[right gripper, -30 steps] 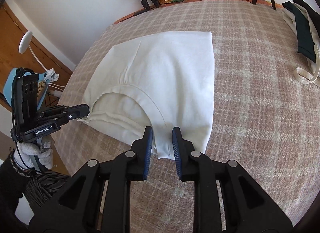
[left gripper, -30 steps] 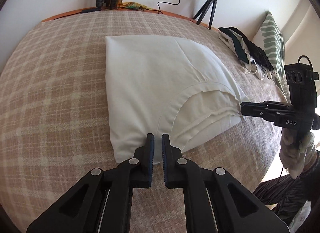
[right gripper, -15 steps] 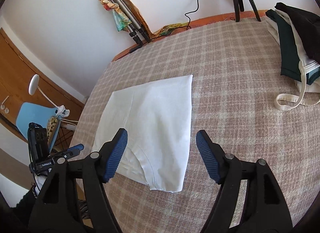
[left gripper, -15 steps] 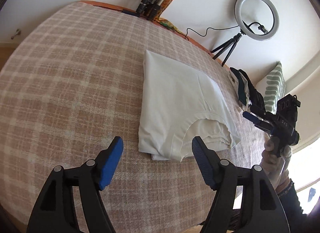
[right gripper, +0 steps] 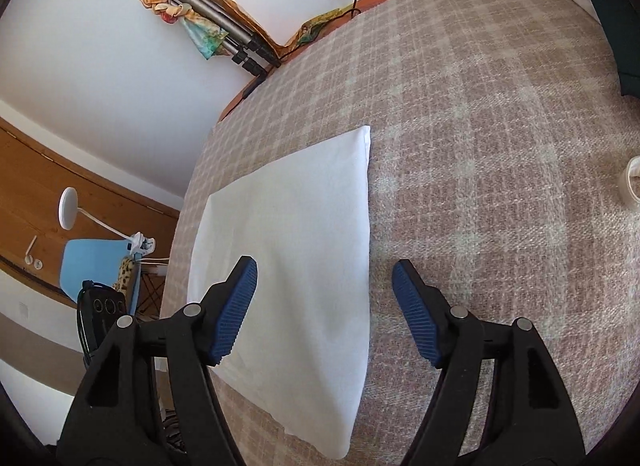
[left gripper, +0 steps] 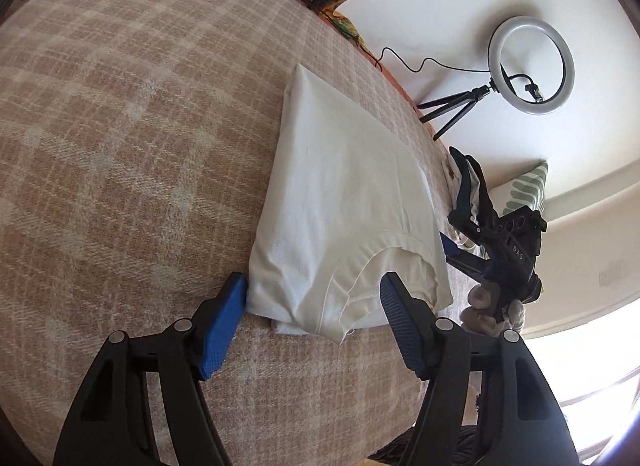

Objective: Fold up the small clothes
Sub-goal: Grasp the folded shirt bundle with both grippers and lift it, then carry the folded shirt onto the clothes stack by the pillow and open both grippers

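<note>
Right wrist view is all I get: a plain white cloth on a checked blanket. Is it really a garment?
Observer: Yes. The left wrist view shows a curved neckline at the near end of the folded white shirt.
Operator: And the dark thing at my right edge?
Observer: A pile of dark and pale clothes, lying just past the shirt.
Operator: Those black legs at my top edge?
Observer: A small tripod carrying a ring light by the wall.
</note>
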`<state>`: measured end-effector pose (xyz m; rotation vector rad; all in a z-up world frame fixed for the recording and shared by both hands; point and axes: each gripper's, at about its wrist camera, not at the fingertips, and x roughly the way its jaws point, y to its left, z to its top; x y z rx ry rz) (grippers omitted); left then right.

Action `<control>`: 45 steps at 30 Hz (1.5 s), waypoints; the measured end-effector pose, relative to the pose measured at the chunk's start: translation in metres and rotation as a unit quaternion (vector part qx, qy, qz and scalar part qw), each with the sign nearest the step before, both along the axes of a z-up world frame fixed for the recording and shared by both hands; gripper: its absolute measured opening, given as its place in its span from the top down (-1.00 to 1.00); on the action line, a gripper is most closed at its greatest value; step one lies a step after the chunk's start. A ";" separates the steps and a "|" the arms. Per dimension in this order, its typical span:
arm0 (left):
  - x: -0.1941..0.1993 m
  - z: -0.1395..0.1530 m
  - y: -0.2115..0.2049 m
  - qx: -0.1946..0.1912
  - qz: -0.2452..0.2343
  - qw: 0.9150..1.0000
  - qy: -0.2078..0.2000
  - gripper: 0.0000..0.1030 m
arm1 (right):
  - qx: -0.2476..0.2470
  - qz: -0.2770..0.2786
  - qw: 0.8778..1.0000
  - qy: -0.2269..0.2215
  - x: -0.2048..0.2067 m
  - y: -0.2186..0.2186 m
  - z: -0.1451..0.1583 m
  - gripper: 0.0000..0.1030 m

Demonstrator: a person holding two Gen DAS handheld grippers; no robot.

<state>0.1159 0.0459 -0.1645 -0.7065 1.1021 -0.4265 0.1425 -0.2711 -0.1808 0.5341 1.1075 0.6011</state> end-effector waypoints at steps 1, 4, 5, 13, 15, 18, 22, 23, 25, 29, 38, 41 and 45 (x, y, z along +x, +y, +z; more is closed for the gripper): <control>0.002 0.000 -0.001 0.002 -0.001 1.000 0.000 -0.20 | 0.013 0.002 1.000 0.003 0.002 0.001 -0.002 -0.44; 0.008 -0.003 -0.003 -0.006 -0.003 1.000 0.007 0.12 | 0.037 0.007 0.999 0.008 0.009 0.009 -0.008 -0.36; 0.009 -0.006 -0.002 -0.014 -0.001 1.000 0.013 0.17 | 0.041 0.010 0.999 0.008 0.010 0.012 -0.008 -0.34; 0.019 -0.005 -0.019 0.005 -0.015 1.000 0.014 0.73 | 0.045 0.009 0.999 0.020 0.026 0.031 -0.014 0.18; 0.018 -0.002 -0.022 0.017 -0.018 1.000 0.005 0.74 | 0.036 0.005 0.999 0.024 0.028 0.033 -0.015 0.49; 0.016 0.008 -0.025 0.034 -0.024 0.999 -0.017 0.78 | 0.021 0.003 1.000 0.020 0.029 0.035 -0.009 0.71; 0.014 0.026 -0.030 0.047 -0.028 0.997 -0.053 0.79 | -0.010 0.010 1.000 -0.006 0.026 0.045 0.012 0.76; 0.014 0.030 -0.032 0.052 -0.031 0.996 -0.062 0.79 | -0.014 0.012 1.000 -0.012 0.025 0.047 0.018 0.77; 0.013 0.038 -0.035 0.059 -0.035 0.995 -0.077 0.80 | -0.021 0.016 0.999 -0.024 0.022 0.051 0.028 0.77; 0.013 0.047 -0.042 0.061 -0.044 0.993 -0.092 0.80 | -0.047 0.026 0.998 -0.044 0.015 0.056 0.044 0.78; 0.021 0.076 -0.079 0.052 -0.075 0.988 -0.126 0.80 | -0.066 0.012 0.995 -0.079 0.008 0.017 0.088 0.78; 0.027 0.087 -0.105 0.054 -0.098 0.983 -0.143 0.80 | -0.076 -0.001 0.993 -0.094 0.006 -0.010 0.105 0.78; 0.038 0.100 -0.143 0.052 -0.125 0.978 -0.161 0.80 | -0.091 -0.026 0.990 -0.108 0.006 -0.052 0.124 0.78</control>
